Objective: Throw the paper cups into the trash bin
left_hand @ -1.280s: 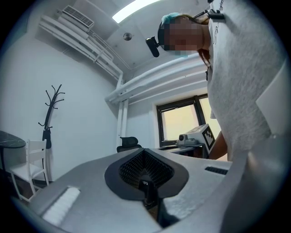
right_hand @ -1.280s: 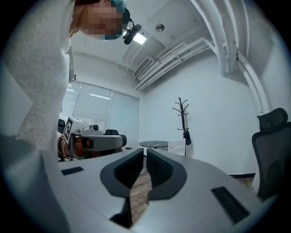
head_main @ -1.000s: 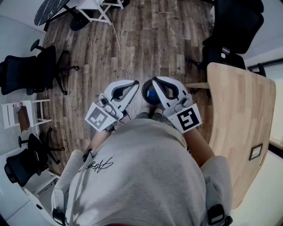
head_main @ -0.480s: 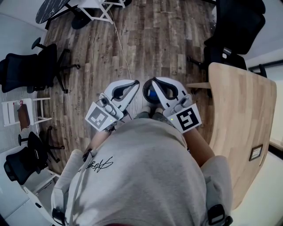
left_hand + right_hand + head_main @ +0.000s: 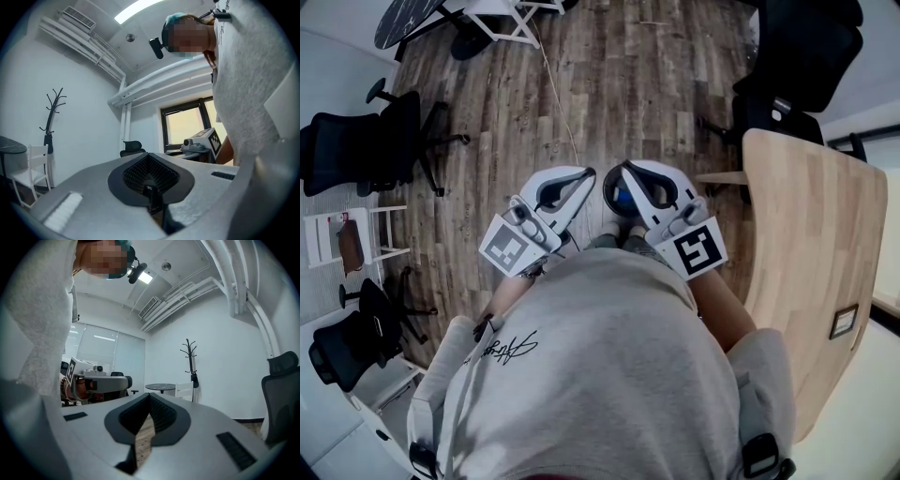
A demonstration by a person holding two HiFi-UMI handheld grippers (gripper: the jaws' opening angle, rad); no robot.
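Jaws together on the left gripper [image 5: 150,178], ribbed dark pads meeting, nothing caught between them. Same on the right gripper [image 5: 149,420]: closed and empty, just a thin strip of plank floor [image 5: 609,84] showing through the notch in its pads. In the head view both tools sit side by side, held close against the person's grey sweatshirt [image 5: 609,375], tips nearly touching and pointing out level over the floor. A pale wooden table [image 5: 806,234] runs along the right, and black office chairs [image 5: 356,155] stand off to the left beside a white chair [image 5: 337,239]. A thin cable [image 5: 558,94] trails across the planks ahead. No paper cups can be made out in any view. A dark round shape [image 5: 617,195] with blue inside sits low between the two tips, half hidden by the right gripper; whether that is the trash bin, I cannot tell.
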